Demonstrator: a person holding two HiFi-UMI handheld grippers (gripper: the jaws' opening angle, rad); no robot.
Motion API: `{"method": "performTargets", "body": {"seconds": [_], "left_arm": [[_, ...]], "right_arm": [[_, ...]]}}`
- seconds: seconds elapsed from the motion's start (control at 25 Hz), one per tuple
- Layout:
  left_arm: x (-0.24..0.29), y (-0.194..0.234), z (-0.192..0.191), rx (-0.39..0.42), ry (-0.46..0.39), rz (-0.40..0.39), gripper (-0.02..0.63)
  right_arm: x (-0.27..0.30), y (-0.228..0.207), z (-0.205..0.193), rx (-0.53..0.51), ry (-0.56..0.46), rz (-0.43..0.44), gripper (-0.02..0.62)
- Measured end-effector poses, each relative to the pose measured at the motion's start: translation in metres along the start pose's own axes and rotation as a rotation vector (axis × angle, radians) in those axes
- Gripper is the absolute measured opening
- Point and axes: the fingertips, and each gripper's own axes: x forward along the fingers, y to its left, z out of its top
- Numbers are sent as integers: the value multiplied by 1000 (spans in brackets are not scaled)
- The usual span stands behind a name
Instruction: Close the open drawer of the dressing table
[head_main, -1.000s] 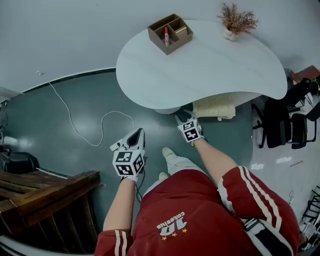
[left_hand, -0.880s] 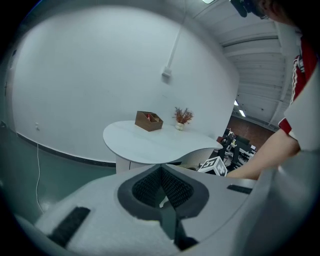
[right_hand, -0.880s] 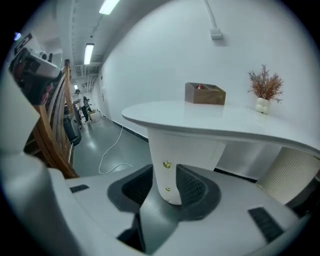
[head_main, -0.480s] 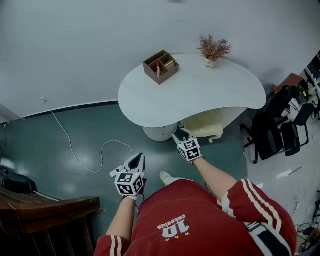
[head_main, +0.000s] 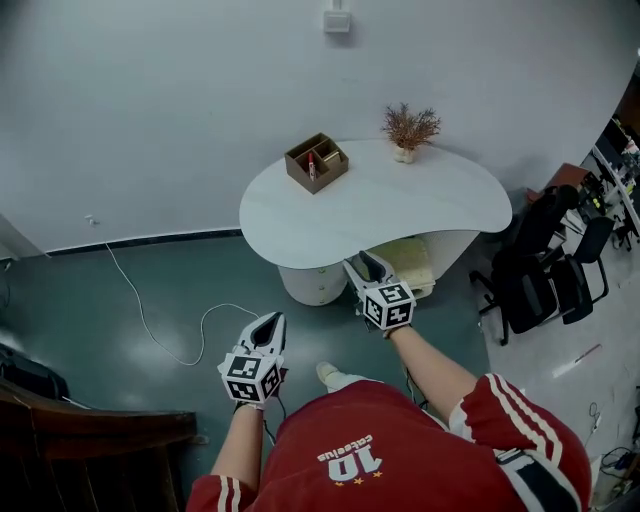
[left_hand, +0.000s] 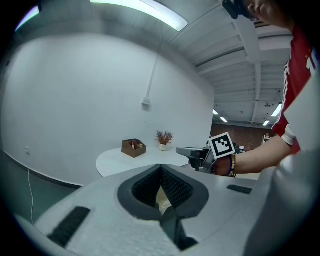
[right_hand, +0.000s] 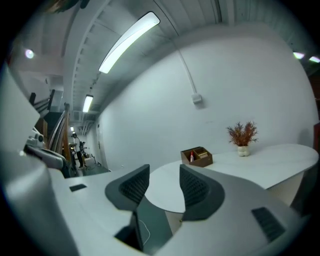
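Cream drawer (head_main: 416, 256) juts open under the white table (head_main: 400, 200), just beyond my right claw (head_main: 362, 266) — jaws just spreading, nothing between — left claw (head_main: 270, 325) pressed together; I judge the approach underway, next a square push inward.

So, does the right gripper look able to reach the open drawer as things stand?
Probably yes. The right gripper, whose jaws have just been opening with nothing between them, hangs beside the drawer in the head view, and nothing is in the way. The tabletop overhangs the drawer, though.
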Motion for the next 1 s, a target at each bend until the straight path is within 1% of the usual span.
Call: {"method": "performTargets", "body": {"seconds": [0.16, 0.32, 0.44, 0.56, 0.72, 0.8, 0.92, 1.0], "left_arm": [[-22, -13, 32, 34, -65, -12, 3], [-40, -16, 54, 71, -105, -10, 3], [-55, -12, 72, 73, -141, 7, 3], [-75, -9, 91, 66, -183, 25, 3], [-98, -9, 104, 51, -191, 33, 3], [-106, -12, 113, 53, -204, 27, 3], [-114, -22, 129, 68, -233, 7, 3], [-116, -28, 137, 85, -241, -8, 3]], "right_arm": [[-33, 17, 45, 16, -37, 5, 178], [-82, 25, 85, -13, -71, -19, 192], [-121, 30, 111, -61, -89, -38, 198], [-148, 36, 131, -109, -88, -50, 204], [-178, 44, 152, -151, -112, -75, 202], [-190, 51, 162, -161, -125, -76, 201], [-204, 62, 176, -180, -128, -73, 175], [-210, 66, 185, -173, -137, -81, 173]]}}
